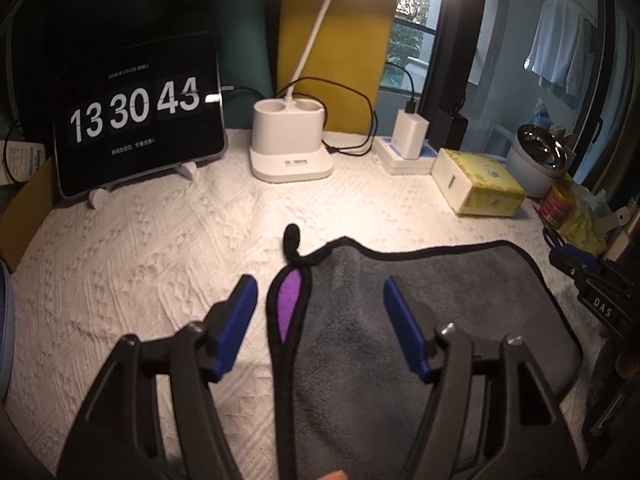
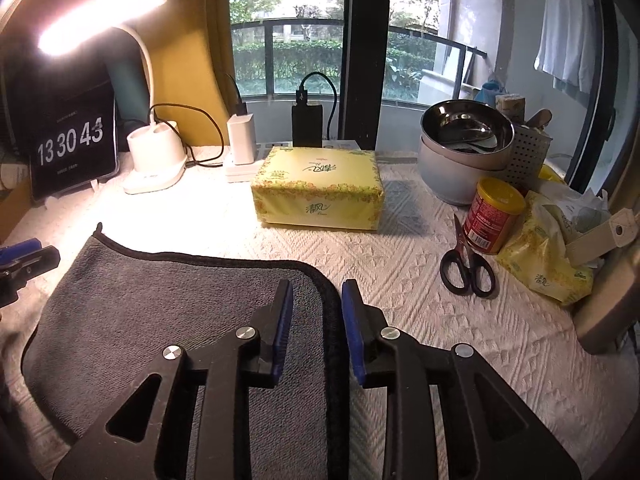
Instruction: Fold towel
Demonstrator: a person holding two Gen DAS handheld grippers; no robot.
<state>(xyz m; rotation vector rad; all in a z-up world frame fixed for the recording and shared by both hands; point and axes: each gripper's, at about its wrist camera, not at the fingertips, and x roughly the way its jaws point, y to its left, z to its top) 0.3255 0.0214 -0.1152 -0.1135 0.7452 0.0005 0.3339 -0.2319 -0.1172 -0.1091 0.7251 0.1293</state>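
White textured table cover [image 1: 160,248] under lamp light. Left wrist view: your left gripper [image 1: 316,292] was wide open, empty, straddling the grey towel [image 1: 420,312]'s lower-centre left edge. Right wrist view: your right gripper [image 2: 316,300] was narrowly parted around the towel [image 2: 168,308]'s right hem, lower centre; grip unclear.

Plush matt towel [image 2: 160,312], embossed tablecloth [image 2: 400,288], seemingly steel glossy bowl [image 2: 466,128]
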